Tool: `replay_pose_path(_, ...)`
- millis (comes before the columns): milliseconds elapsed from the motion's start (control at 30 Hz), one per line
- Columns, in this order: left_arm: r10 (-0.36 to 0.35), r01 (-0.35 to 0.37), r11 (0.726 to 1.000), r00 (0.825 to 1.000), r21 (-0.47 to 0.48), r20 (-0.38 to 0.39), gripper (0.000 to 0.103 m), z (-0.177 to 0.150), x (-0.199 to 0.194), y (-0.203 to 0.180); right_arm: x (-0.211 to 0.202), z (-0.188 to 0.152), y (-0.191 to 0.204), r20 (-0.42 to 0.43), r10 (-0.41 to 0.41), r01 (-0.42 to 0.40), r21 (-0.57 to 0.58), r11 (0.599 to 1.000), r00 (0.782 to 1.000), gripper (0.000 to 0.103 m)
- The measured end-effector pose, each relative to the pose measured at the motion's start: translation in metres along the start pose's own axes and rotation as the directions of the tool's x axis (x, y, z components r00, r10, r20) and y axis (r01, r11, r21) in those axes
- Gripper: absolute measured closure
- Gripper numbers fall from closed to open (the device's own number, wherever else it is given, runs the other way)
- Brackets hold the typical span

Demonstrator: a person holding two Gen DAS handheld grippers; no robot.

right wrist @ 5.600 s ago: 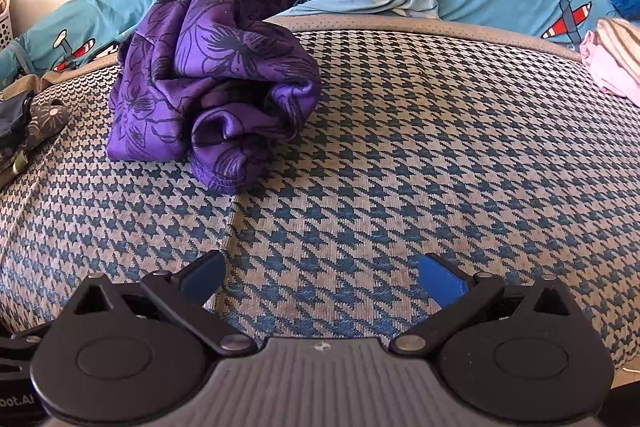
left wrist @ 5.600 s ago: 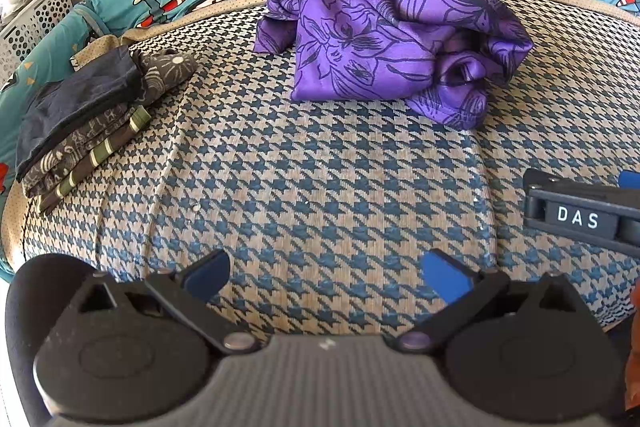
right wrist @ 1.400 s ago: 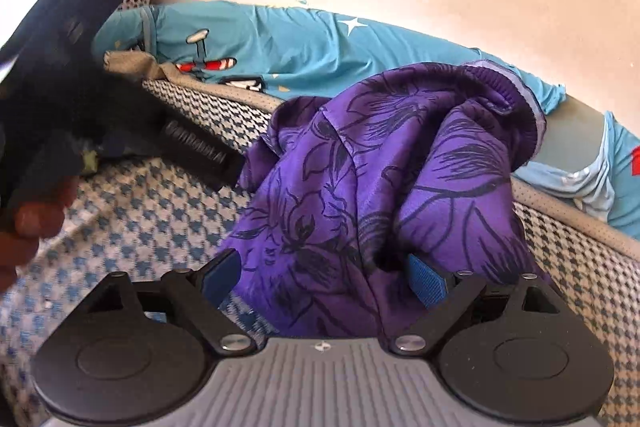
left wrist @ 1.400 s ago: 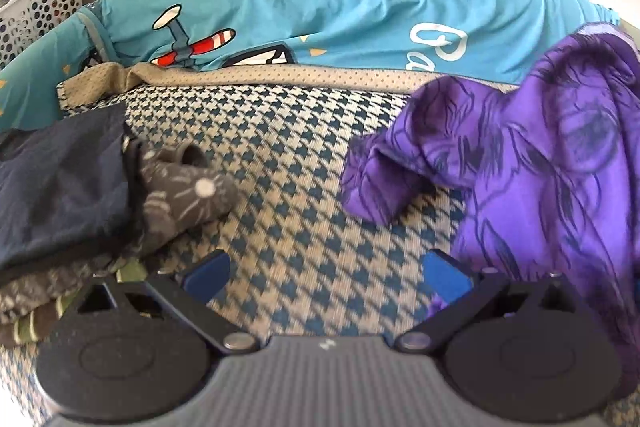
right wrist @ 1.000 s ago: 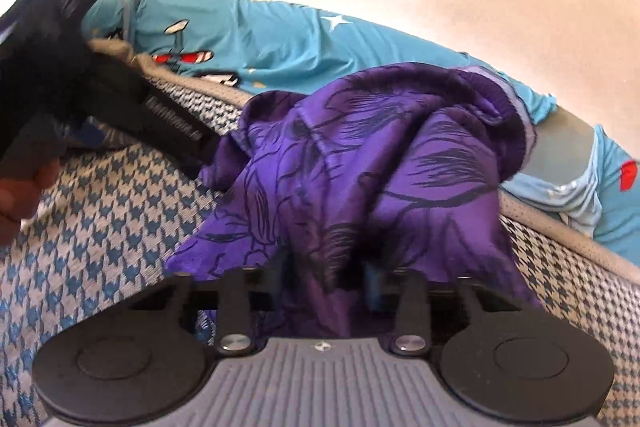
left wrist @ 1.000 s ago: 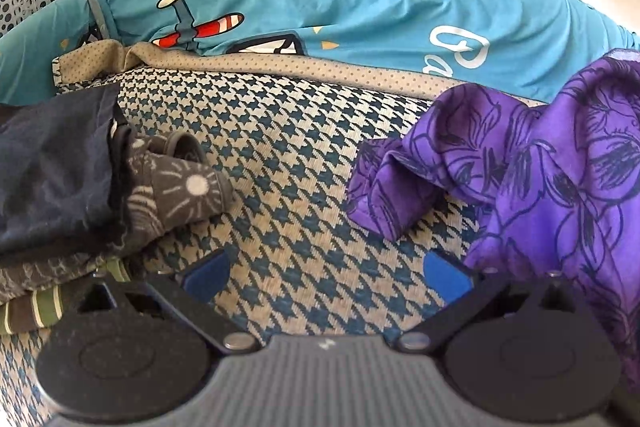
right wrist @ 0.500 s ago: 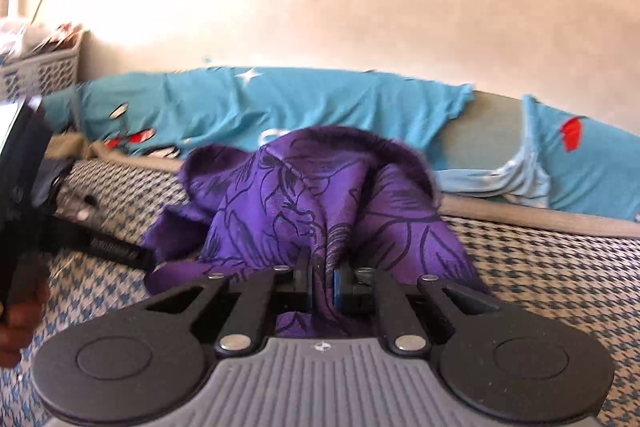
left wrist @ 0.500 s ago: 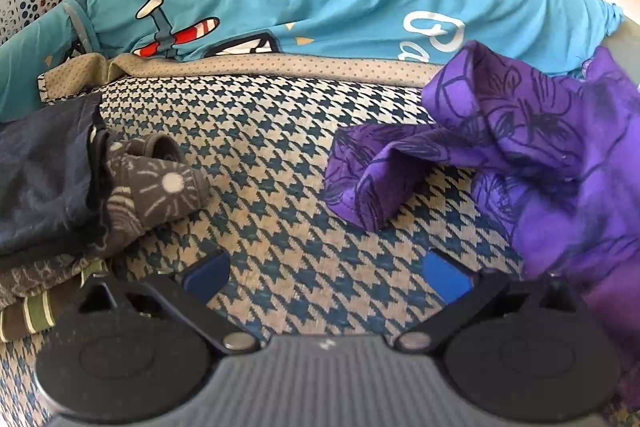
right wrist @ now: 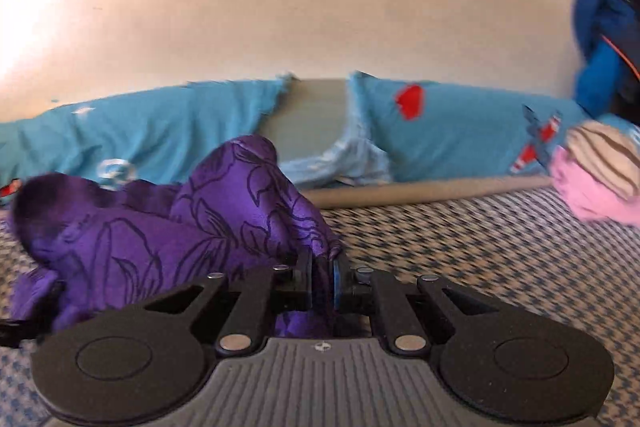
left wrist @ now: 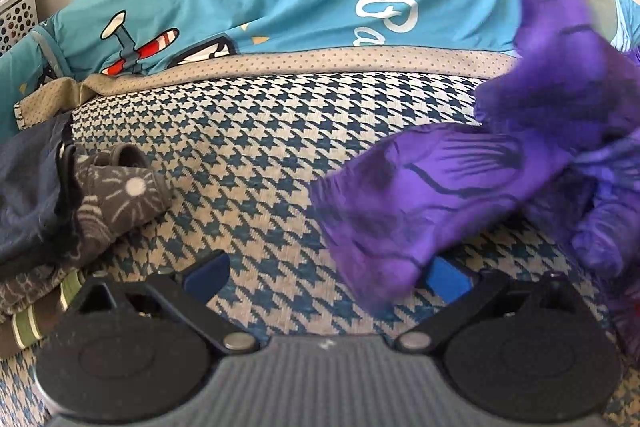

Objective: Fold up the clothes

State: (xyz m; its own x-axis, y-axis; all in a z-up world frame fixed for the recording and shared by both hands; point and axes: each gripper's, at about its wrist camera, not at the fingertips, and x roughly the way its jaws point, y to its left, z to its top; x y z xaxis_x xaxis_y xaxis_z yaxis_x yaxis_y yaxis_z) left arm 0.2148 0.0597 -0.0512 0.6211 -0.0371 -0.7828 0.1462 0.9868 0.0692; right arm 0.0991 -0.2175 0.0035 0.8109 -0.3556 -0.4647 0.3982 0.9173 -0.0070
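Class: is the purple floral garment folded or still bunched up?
Bunched: purple floral garment hangs crumpled from the shut right gripper.

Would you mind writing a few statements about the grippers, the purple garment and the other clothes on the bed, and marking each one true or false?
1. The right gripper is shut on a fold of the purple garment. True.
2. The left gripper is clamped on the purple garment. False: it is open; a loose end of the garment hangs in front of its right-hand pad, gripped by neither.
3. A stack of dark folded clothes lies at the left of the left wrist view. True.
4. The pink garment lies on top of the purple one. False: it lies apart, at the far right of the houndstooth cover.
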Motion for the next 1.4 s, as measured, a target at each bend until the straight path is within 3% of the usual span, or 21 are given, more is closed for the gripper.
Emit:
replay_pose_path(100,-0.011,0.011,1.000,1.000,0.005,-0.003,0.000,-0.001,0.001,-0.002,0.009,-0.004,-0.014,-0.055,-0.052,0.053,0.032,0.998,0.997,0.095)
replay_pose_path(233,-0.008,0.008,1.000,1.000,0.007,-0.006,0.000,-0.001,0.002,-0.002,0.020,-0.017,-0.018,-0.158,-0.123,0.120,-0.027,0.992,0.980,0.093)
replay_pose_path(433,0.008,-0.008,1.000,1.000,-0.018,0.008,0.000,0.000,0.000,0.002,0.005,-0.011,-0.034,-0.112,-0.114,0.120,0.046,0.992,0.987,0.073)
replay_pose_path(667,0.022,-0.020,0.999,0.999,-0.046,0.038,0.000,0.002,-0.005,0.006,-0.020,0.003,-0.028,0.030,0.000,-0.002,0.073,0.997,1.000,0.071)
replay_pose_path(800,0.020,-0.017,0.997,0.999,-0.076,0.050,0.000,0.005,-0.007,0.011,-0.032,0.004,-0.006,0.102,0.117,-0.117,-0.009,0.993,0.988,0.071)
replay_pose_path(967,0.023,-0.017,0.996,0.998,-0.092,0.059,0.000,0.005,-0.009,0.013,-0.031,-0.001,0.028,0.121,0.224,-0.213,-0.099,0.972,0.967,0.071)
replay_pose_path(1200,-0.008,0.016,0.994,0.997,-0.108,0.077,0.000,0.007,-0.015,0.016,-0.011,-0.004,0.053,0.040,0.287,-0.283,-0.094,0.955,0.957,0.071)
replay_pose_path(1400,-0.028,0.038,0.992,0.996,-0.117,0.082,0.000,0.009,-0.019,0.018,-0.011,-0.023,0.064,-0.058,0.324,-0.329,-0.175,0.928,0.944,0.071)
